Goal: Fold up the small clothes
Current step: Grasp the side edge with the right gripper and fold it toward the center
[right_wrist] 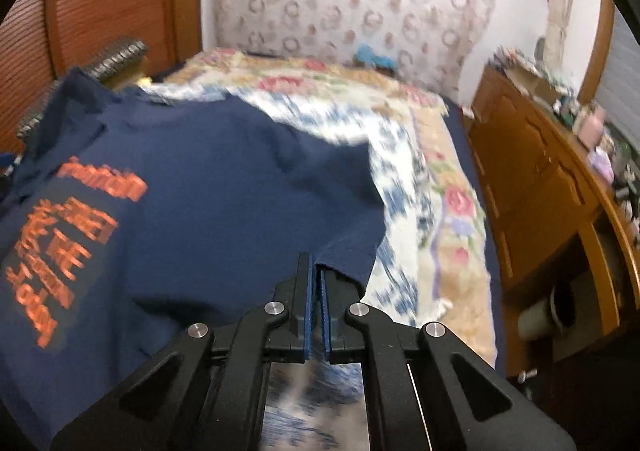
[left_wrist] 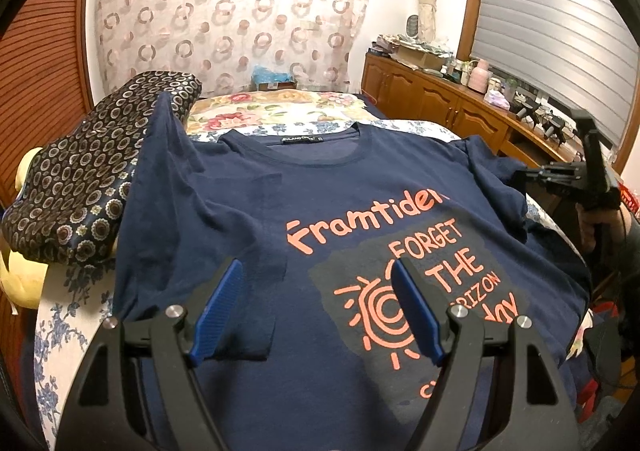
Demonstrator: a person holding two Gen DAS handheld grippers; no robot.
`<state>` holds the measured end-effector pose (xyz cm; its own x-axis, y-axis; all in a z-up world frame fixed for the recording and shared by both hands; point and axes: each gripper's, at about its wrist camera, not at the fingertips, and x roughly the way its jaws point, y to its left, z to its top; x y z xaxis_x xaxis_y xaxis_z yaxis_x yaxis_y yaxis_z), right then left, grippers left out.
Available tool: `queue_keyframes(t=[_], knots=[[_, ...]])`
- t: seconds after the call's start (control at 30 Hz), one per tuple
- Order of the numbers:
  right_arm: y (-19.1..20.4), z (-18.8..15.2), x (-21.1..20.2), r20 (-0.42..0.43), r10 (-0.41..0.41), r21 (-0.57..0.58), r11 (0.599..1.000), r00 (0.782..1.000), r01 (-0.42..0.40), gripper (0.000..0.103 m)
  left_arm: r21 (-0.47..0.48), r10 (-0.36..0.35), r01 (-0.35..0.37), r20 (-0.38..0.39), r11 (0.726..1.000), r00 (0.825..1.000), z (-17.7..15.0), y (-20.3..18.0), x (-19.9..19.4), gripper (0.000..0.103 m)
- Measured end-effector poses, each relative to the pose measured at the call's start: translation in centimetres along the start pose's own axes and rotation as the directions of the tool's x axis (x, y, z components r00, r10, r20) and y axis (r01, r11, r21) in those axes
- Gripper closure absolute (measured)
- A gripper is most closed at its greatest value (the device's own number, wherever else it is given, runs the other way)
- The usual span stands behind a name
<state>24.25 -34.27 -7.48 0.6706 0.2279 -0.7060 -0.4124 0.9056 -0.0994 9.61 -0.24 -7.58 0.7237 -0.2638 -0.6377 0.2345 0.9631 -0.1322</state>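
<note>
Left wrist view looks down on a navy T-shirt (left_wrist: 340,191) spread face up on a bed with a floral bedspread (left_wrist: 280,103), its orange print and neck label toward the camera. Above the shirt's lower front, the left tool (left_wrist: 316,307) hangs with its blue pads wide apart and nothing between them. At the shirt's left sleeve lies a dark patterned pillow (left_wrist: 92,179), with a yellow cushion (left_wrist: 24,275) beside it. At the shirt's right sleeve, the right tool (left_wrist: 520,177) shows side-on, held by a hand (left_wrist: 600,227). Beyond that, past the shirt's right side, a wooden cabinet (left_wrist: 440,99) runs along the wall.

Right wrist view is blurred, yet it shows the right tool (right_wrist: 316,271) pinched closed on the edge of the shirt's (right_wrist: 220,191) sleeve, the navy cloth caught between its pads.
</note>
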Motion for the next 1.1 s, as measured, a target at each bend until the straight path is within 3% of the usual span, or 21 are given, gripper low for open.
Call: queue_keyframes(t=[0.3,0.37,0.43,0.47,0.8,1.1], knots=[[8.4,6.3,-2.7,0.115,0.182,-0.13,0.977,0.977,-0.166,0.102,-0.008,0.012,-0.012,0.001,1.0,1.0,0.0,0.5,-0.2,0.026],[9.7,7.2,-3.0,0.129,0.197,-0.144,0.973,0.972,-0.179,0.094,-0.011,0.011,-0.011,0.004,1.0,1.0,0.0,0.6,-0.4,0.026],[10.1,7.7,-2.8,0.125,0.168,-0.149,0.978,0.978,-0.149,0.066,-0.013,0.008,-0.008,0.009,1.0,1.0,0.0,0.7,-0.6,0.026],[10.1,7.7,-2.7,0.127,0.159,-0.147,0.979,0.979,-0.14,0.063,-0.013,0.009,-0.009,0.009,1.0,1.0,0.0,0.7,-0.6,0.026],[7.1,3.5,-0.3,0.019,0.109,-0.075,0.991,0.994,-0.107,0.061,-0.033,0.024,-0.024,0.011,0.999,1.0,0.0,1.8,-0.8,0.026],[8.7,-0.3,-0.2,-0.013,0.167,-0.044,0.985,0.986,-0.168,0.061,-0.031,0.026,-0.026,0.007,0.999,1.0,0.0,1.8,-0.8,0.026]])
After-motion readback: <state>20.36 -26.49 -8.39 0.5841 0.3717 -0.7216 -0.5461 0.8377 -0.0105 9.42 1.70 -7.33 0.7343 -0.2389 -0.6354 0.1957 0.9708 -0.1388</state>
